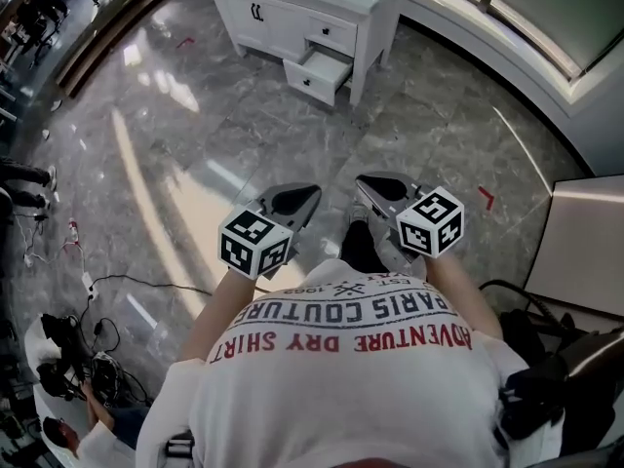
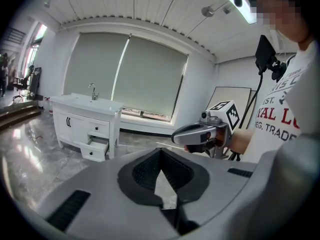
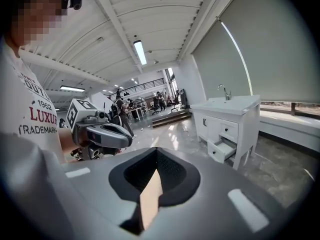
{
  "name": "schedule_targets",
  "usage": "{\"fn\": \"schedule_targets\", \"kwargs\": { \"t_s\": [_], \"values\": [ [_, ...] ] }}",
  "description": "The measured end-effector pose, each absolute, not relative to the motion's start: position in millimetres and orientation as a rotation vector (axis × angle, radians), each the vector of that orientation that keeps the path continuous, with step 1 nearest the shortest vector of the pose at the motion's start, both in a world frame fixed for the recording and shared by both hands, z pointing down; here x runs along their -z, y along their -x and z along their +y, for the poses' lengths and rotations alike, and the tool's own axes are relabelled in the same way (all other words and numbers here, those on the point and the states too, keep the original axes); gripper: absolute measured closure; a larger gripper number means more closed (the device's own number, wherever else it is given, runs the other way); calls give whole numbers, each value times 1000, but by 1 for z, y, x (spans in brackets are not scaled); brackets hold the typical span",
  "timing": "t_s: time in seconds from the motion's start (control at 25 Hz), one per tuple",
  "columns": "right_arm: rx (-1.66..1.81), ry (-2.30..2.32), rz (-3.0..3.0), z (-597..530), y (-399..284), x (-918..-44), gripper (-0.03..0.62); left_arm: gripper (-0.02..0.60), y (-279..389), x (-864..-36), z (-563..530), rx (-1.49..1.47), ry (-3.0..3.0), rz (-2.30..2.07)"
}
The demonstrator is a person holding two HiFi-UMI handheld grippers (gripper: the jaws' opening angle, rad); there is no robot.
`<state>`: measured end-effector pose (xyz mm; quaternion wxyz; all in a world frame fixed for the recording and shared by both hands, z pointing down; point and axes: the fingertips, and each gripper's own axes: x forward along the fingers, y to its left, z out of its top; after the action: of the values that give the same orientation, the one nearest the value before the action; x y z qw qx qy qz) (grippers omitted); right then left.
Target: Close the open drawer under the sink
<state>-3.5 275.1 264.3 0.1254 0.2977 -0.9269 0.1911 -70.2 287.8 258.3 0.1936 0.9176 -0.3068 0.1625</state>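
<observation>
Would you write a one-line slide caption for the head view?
The left gripper and right gripper, both shut and empty, above the floor; ahead, the sink cabinet with its lower drawer open.

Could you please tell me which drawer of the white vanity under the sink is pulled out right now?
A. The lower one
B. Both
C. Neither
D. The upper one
A: in the head view the lower drawer juts out from the front of the vanity with its inside showing, while the upper drawer sits flush.
</observation>
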Motion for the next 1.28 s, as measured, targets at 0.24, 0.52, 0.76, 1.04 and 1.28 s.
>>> {"fn": "schedule_targets", "kwargs": {
  "t_s": [0.24, 0.52, 0.76, 1.04, 1.28],
  "values": [
    [-600, -913, -2675, 173, -45, -296, 592, 578, 30, -291, 188, -475, -2512, -846],
    [-673, -858, -2722, 27, -104, -330, 592, 578, -30, -333, 19, -514, -2436, -920],
    [-637, -848, -2698, -64, -141, -326, 592, 578, -77, -326, -65, -502, -2460, -880],
    [-557, -862, -2714, -131, -136, -312, 592, 578, -65, -321, -117, -506, -2475, -910],
    [-558, -857, -2694, -175, -115, -325, 592, 578, -47, -353, -161, -482, -2429, -889]
  ]
}}
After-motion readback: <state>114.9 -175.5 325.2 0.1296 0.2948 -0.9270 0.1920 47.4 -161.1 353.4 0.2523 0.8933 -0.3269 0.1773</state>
